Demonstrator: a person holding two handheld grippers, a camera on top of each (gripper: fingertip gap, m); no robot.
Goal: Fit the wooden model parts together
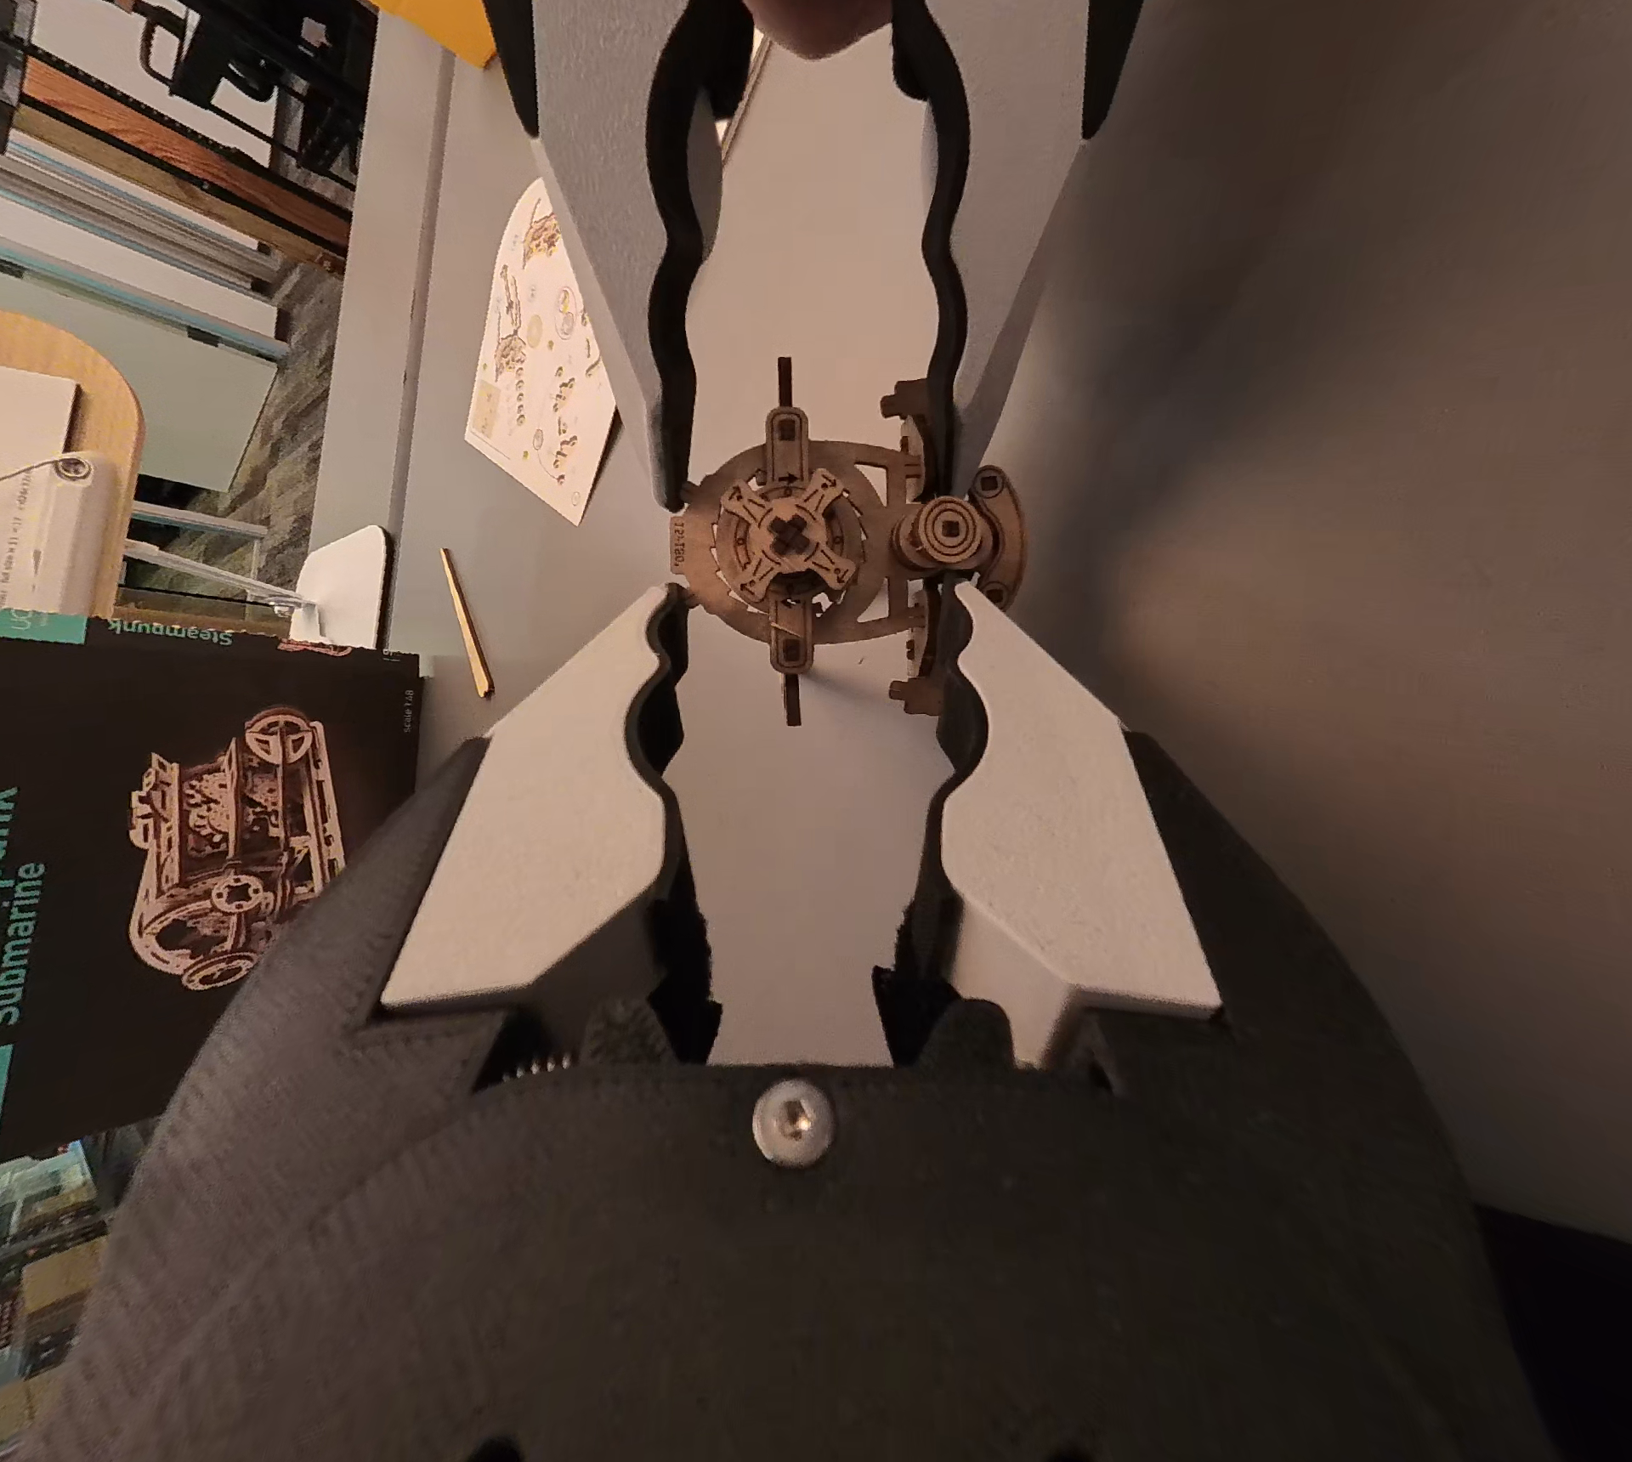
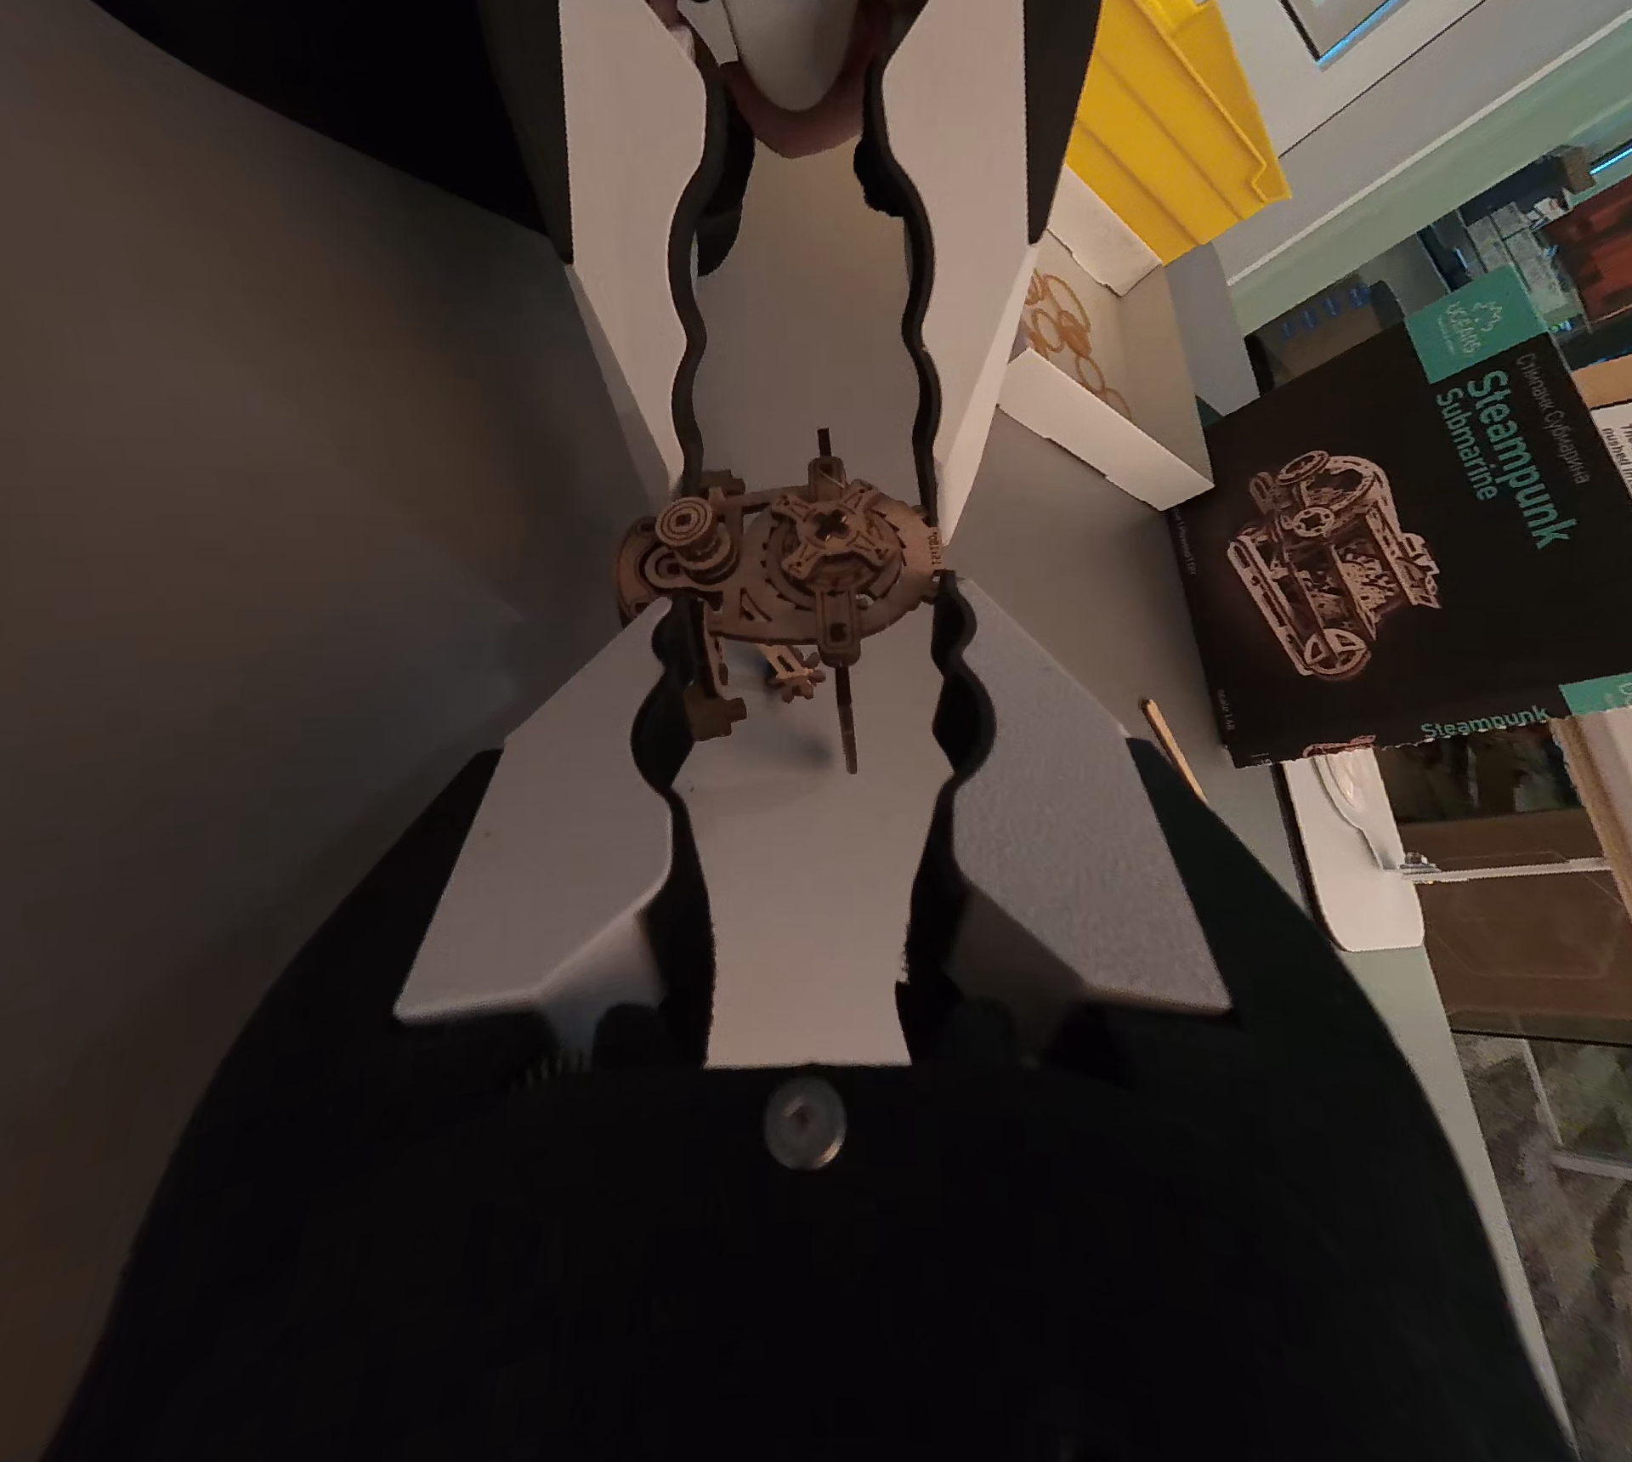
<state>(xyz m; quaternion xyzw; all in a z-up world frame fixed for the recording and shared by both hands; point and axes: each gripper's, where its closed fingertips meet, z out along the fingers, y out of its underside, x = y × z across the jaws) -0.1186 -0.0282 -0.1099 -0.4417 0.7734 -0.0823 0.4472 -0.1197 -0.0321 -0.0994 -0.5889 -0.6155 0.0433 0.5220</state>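
Observation:
A wooden model assembly hangs between my two grippers above the grey table. It has a round disc with a cross-shaped piece in the middle, a small ringed wheel at one side, and a thin dark axle through it. My left gripper grips the model's sides from the near end. My right gripper grips it from the far end, opposite. In the right wrist view the model sits between my right gripper below and the left gripper above.
A printed instruction sheet and a loose wooden stick lie on the table. A dark box with a model picture stands at the table's side. A white tray with wooden rings and a yellow bin sit beyond. Only a small space, under 4 cm, lies between the two pairs of fingers.

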